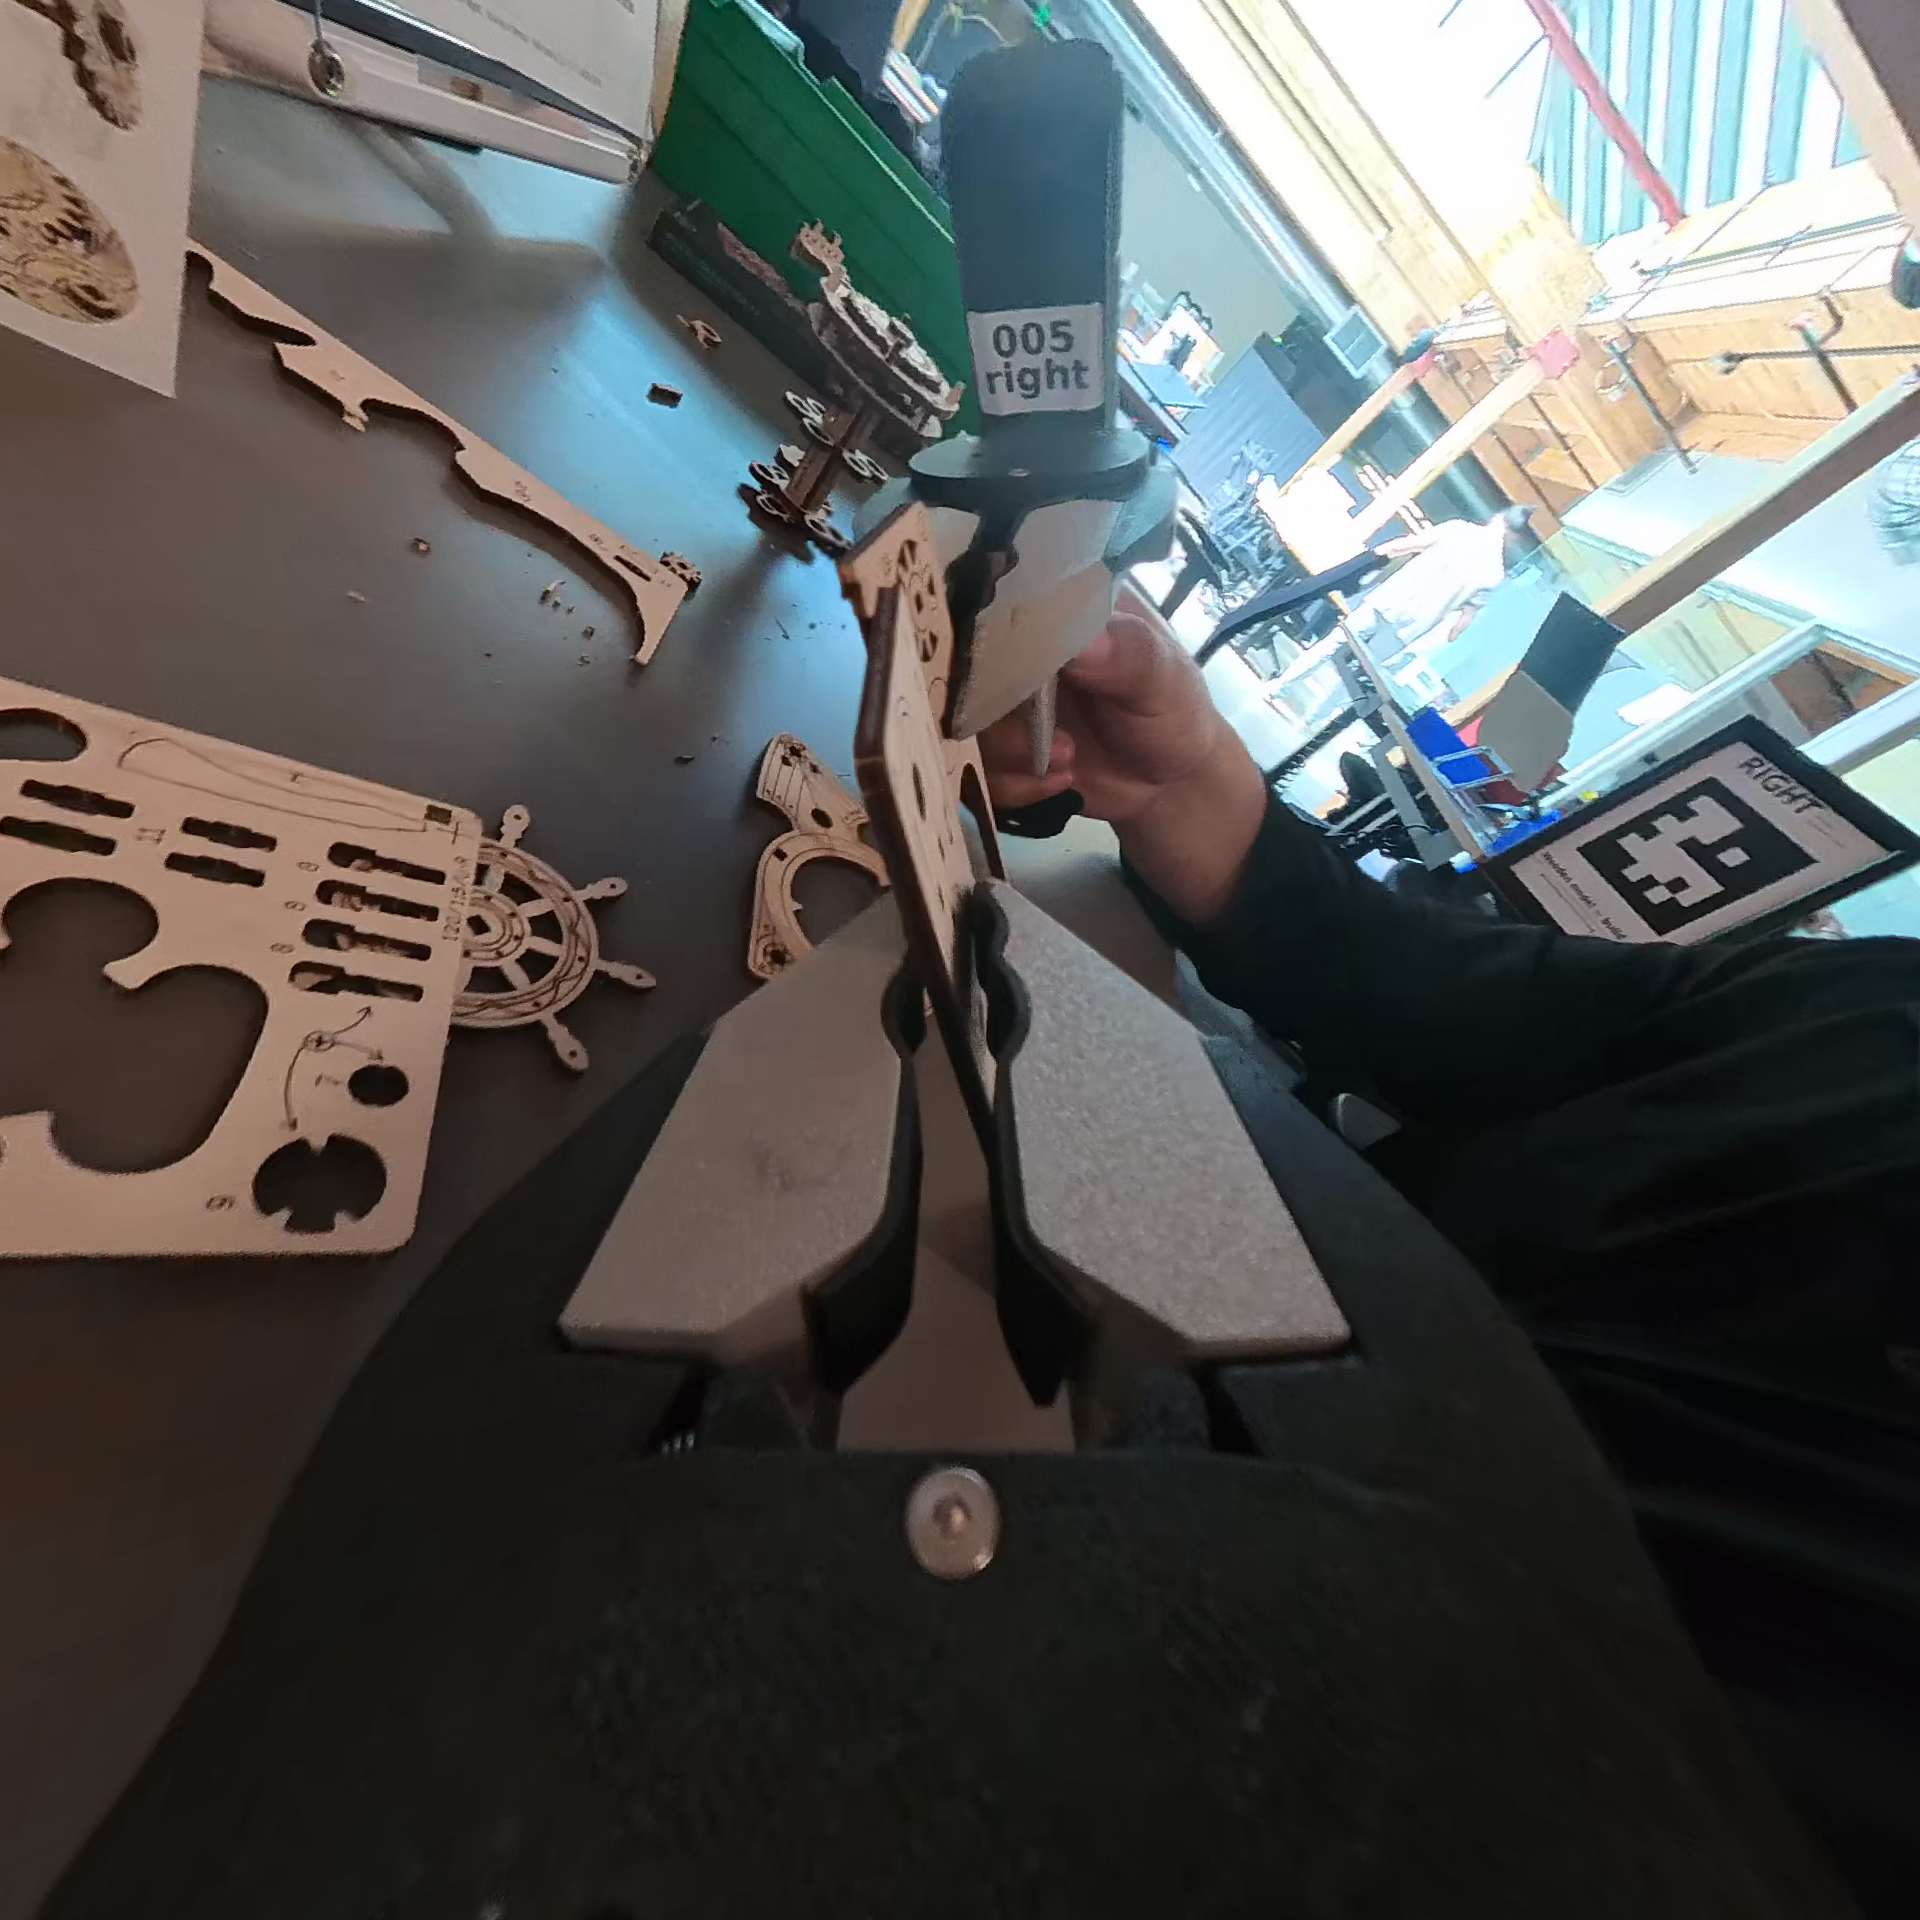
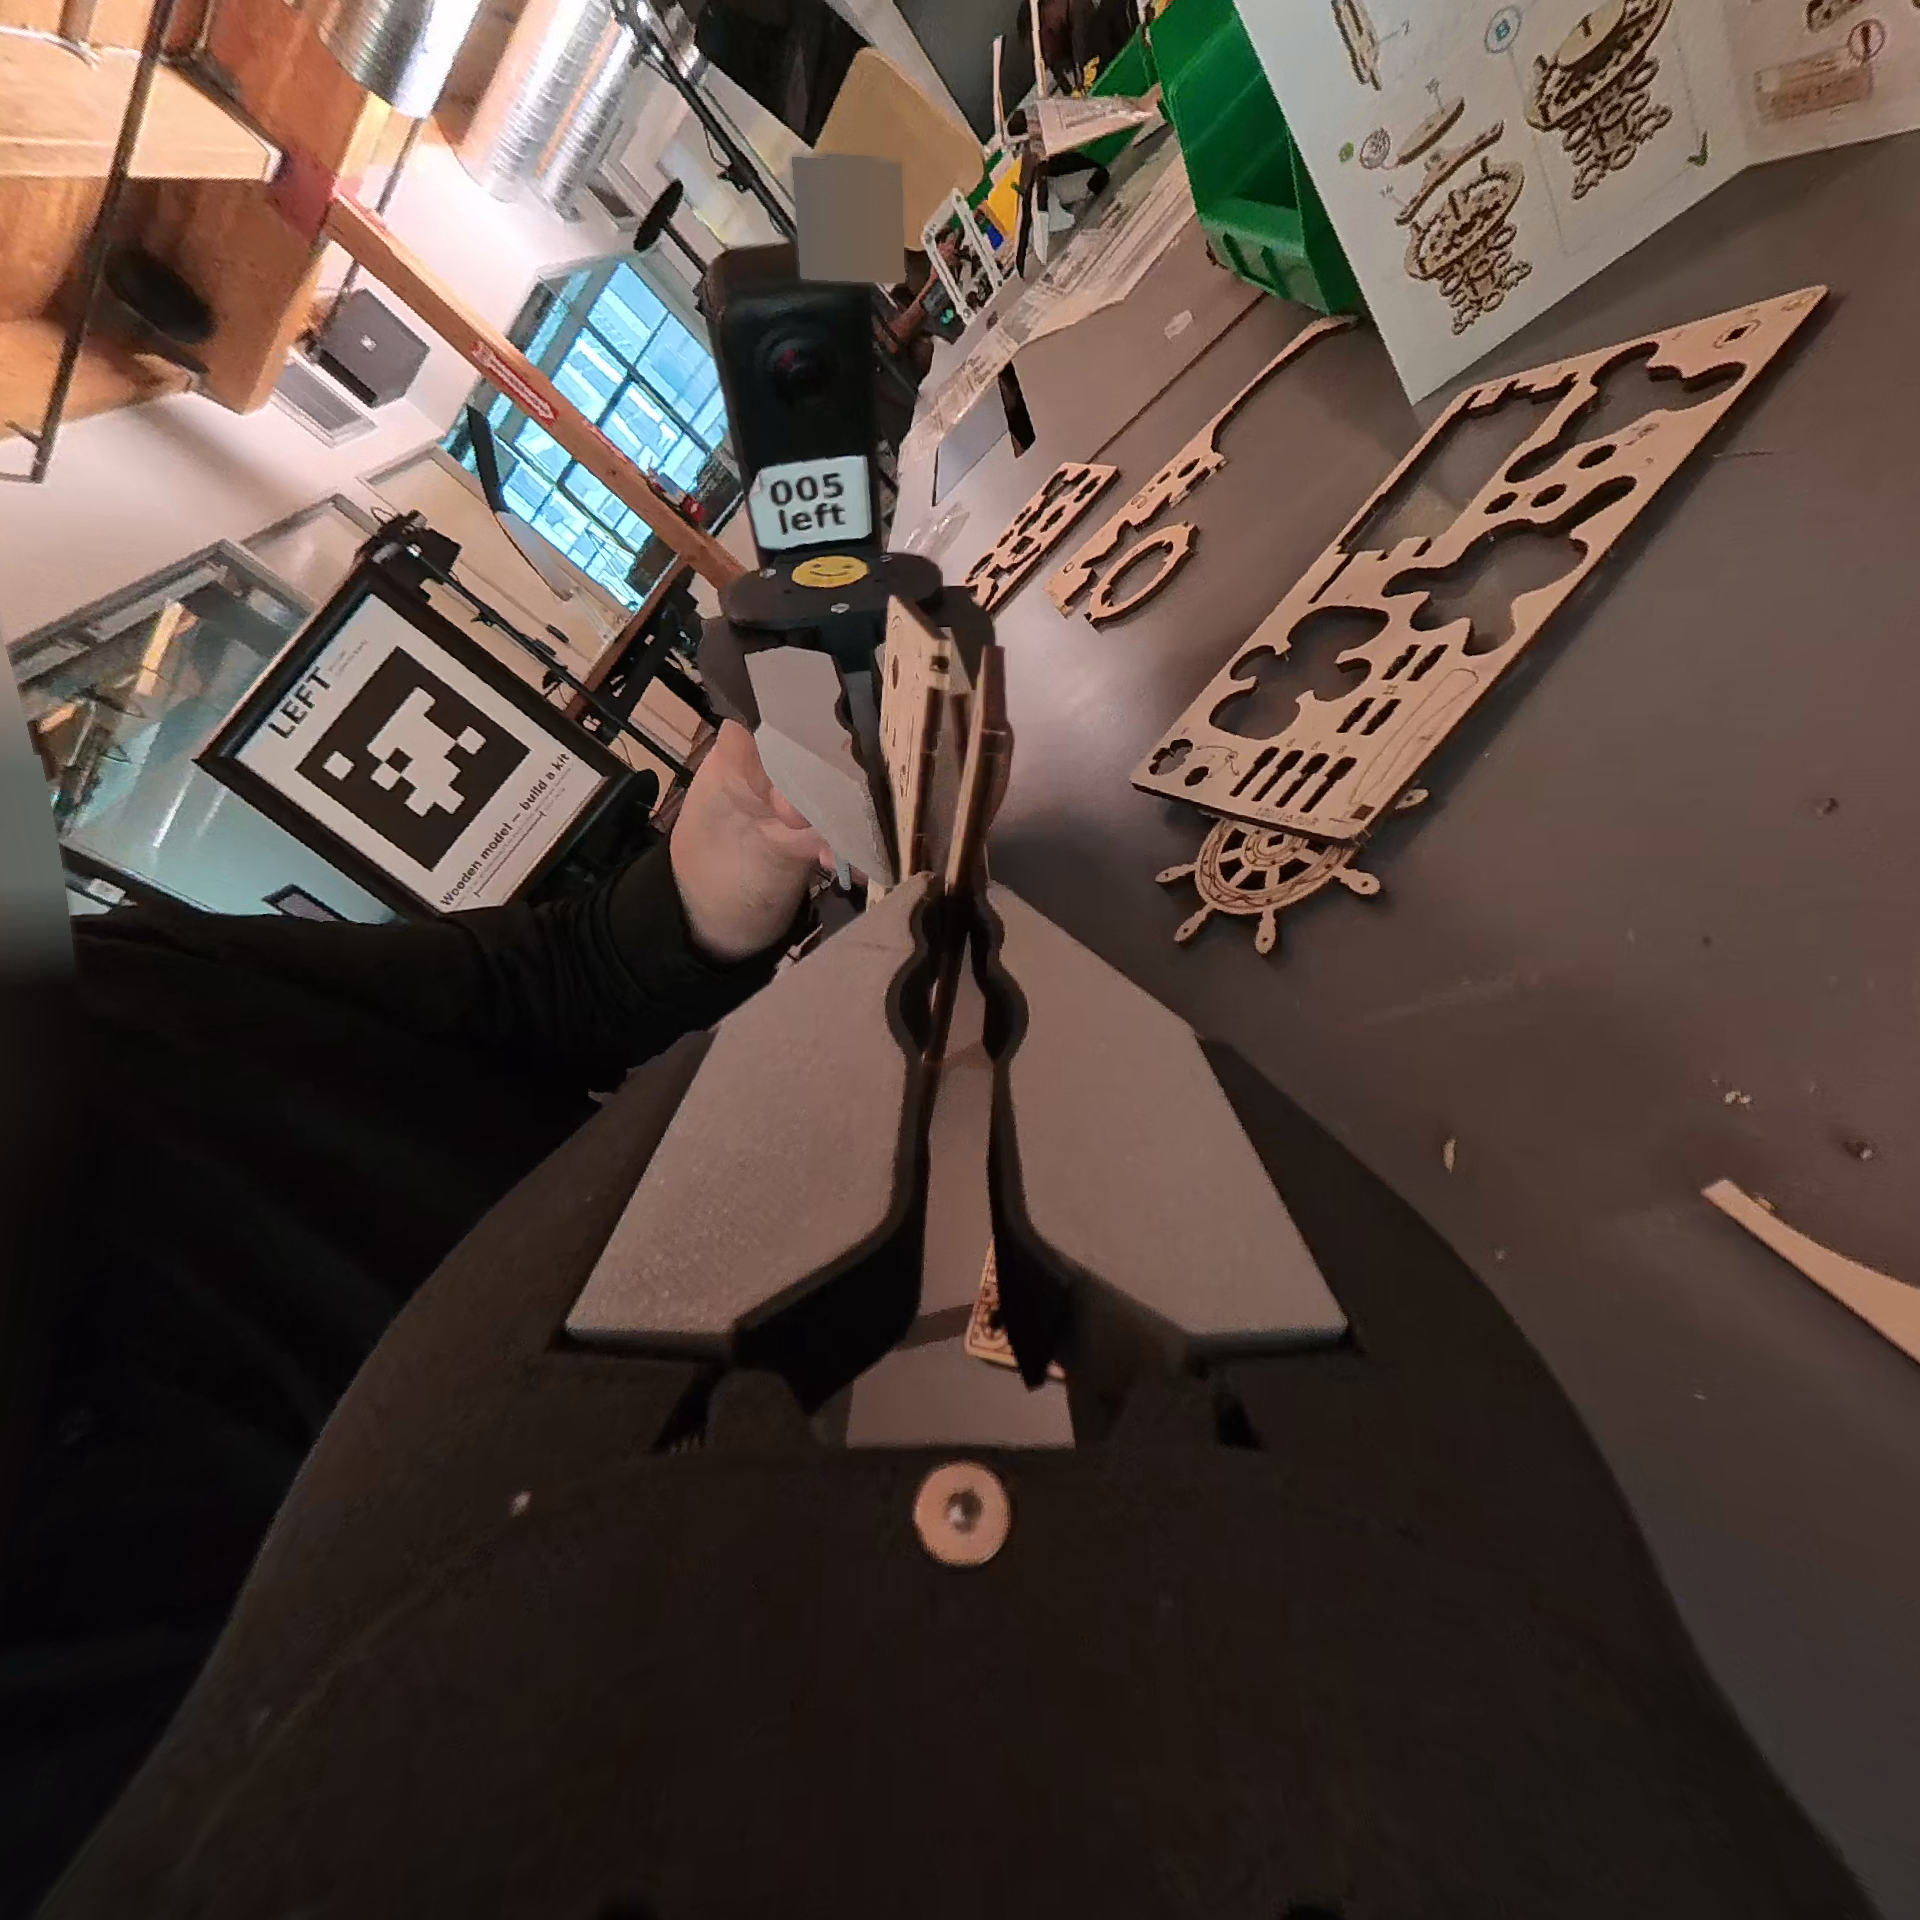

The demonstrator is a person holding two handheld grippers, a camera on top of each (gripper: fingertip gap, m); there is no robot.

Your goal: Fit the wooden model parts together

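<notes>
Pale laser-cut plywood panel (image 1: 914, 790), round cutouts, edge-on above table (image 1: 623, 343); pinched by left gripper (image 1: 951, 971) and right gripper (image 2: 951, 914).

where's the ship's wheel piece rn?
Flat on the table: the wheel is left of the left gripper, partly under the cut-out sheet.

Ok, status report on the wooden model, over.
Left gripper shut on flat wooden panel. Right gripper shut on second wooden piece. Pieces meeting mid-air above table; nothing between them.
</notes>
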